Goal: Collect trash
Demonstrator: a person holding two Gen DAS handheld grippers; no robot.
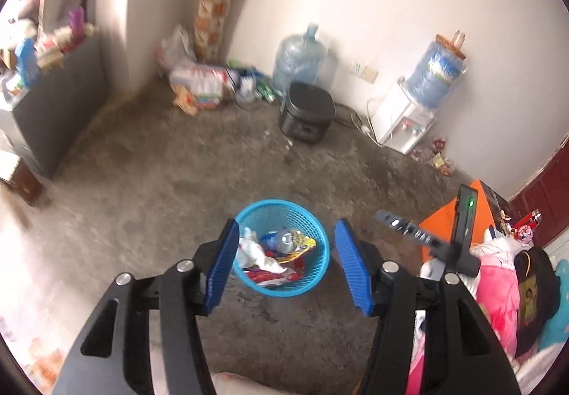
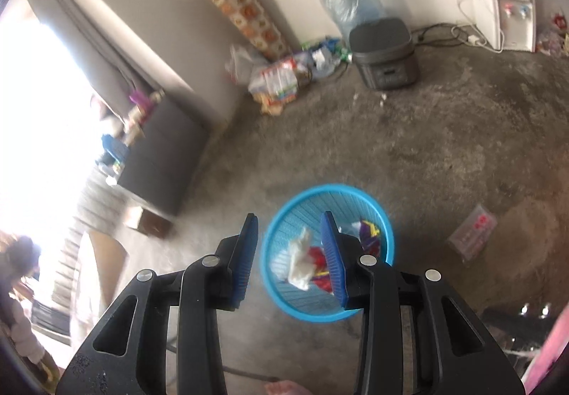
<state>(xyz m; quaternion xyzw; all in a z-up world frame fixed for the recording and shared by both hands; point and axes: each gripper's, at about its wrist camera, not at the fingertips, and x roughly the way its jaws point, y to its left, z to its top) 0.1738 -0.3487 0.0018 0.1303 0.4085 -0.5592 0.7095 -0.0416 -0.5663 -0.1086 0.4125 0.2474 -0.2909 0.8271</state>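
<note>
Trash fills one blue basket (image 1: 284, 284) beneath two open, empty grippers.

Bright blue mesh basket (image 1: 316, 274), blue-ribbed black tongs (image 1: 286, 267), mottled grey floor (image 1: 177, 163), orange-patterned roll (image 1: 215, 3).

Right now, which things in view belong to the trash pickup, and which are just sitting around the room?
Job:
- blue basket, holding white tissue, a plastic bottle and wrappers
- flat clear packet loose on the floor, probably trash
- left gripper and right gripper, both open and empty

Lying about:
- black cooker
- water dispenser
- water jug
- grey cabinet
</note>
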